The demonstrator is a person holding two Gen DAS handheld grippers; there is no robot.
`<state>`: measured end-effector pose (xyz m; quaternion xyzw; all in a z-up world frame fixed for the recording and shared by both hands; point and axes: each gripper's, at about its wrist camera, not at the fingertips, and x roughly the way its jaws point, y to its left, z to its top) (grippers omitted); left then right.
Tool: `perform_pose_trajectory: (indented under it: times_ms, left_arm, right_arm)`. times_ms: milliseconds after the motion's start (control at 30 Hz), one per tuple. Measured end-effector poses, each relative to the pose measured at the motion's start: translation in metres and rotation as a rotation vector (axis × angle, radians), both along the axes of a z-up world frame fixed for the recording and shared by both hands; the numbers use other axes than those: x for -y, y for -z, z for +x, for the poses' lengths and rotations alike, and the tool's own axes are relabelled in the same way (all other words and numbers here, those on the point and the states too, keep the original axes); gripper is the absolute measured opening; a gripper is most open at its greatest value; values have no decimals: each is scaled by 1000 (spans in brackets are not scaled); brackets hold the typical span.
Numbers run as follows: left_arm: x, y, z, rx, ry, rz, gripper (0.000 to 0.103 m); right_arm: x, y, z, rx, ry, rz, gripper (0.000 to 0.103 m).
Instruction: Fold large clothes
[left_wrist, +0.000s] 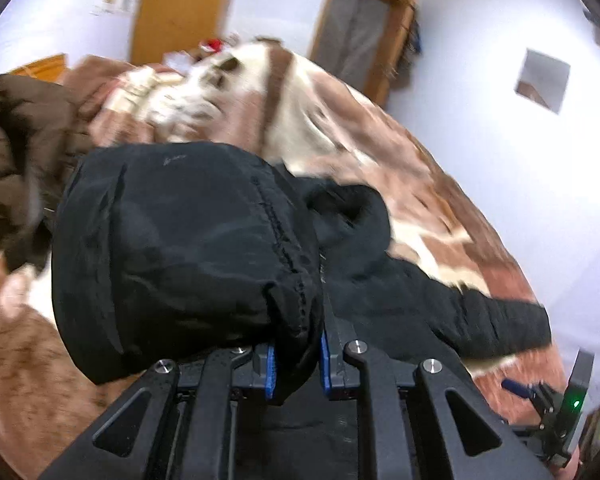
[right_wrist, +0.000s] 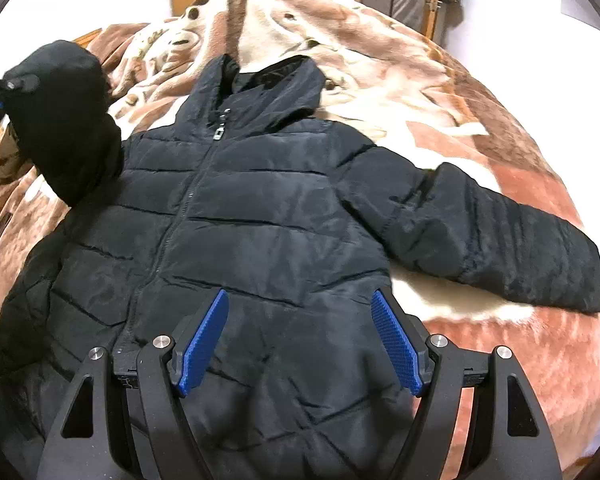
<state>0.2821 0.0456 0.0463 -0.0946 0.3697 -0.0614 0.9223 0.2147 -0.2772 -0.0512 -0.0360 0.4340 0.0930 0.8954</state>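
Left gripper [left_wrist: 296,364]: clenched on the cuff of the jacket's left-hand sleeve [right_wrist: 66,120]; sleeve lifted clear of the blanket [right_wrist: 480,92], seen at 10 o'clock in the right wrist view.
Brown garment [left_wrist: 8,152]: heaped at 9 o'clock in the left wrist view; blurred, type not determinable.
Jacket [right_wrist: 236,220]: laid face up on the blanket, zipped, hood at 12 o'clock, hem at 6 o'clock; long axis along the 12–6 line.
Right gripper [right_wrist: 300,344]: released, jaws spread wide, hovering over the lower front panel; contact with the fabric not determinable.
Right-hand sleeve [right_wrist: 480,232]: stretched flat toward 3 o'clock, nearer the right gripper.
Judged next move: lifted sleeve carried toward 3 o'clock, across the chest.
Hidden: hem and lower left edge, cut off by gripper bodies; left wrist view motion-blurred.
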Motion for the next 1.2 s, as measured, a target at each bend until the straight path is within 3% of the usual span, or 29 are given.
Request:
perform_pose_trajectory:
  times_ms: [200,300,333,367,433,600,833,933,1067,1200]
  left_arm:
    - [65,65,25,-124,115,2,19]
    - [89,94,24,-192,168,-24,32]
    - [95,101,24,-210,184,-36,43]
    - [101,106,25,-220,197,-50,55]
    - [110,111,19,-222,223,-78,64]
    - [121,101,9,-212,273,-106,65]
    - [77,72,3,-156,230,-122,66]
    - [52,70,8,-117,179,-51,66]
    - [-2,97,26,-161,43,-21,66]
    - [-48,140,41,-246,-77,-14,65]
  right_arm:
    - [21,10,4,-10,42,-3,74]
    - [30,19,8,-27,57,-3,74]
    - [33,22,9,-32,63,-1,74]
    - [36,25,10,-36,67,0,74]
    - [41,29,12,-44,77,6,74]
    - [48,29,13,-42,96,16,74]
    - [33,12,24,10,68,39,74]
    - [20,11,37,14,47,58,74]
    - [-1,24,63,-25,8,94,74]
    - [-27,60,94,-117,-49,72,60]
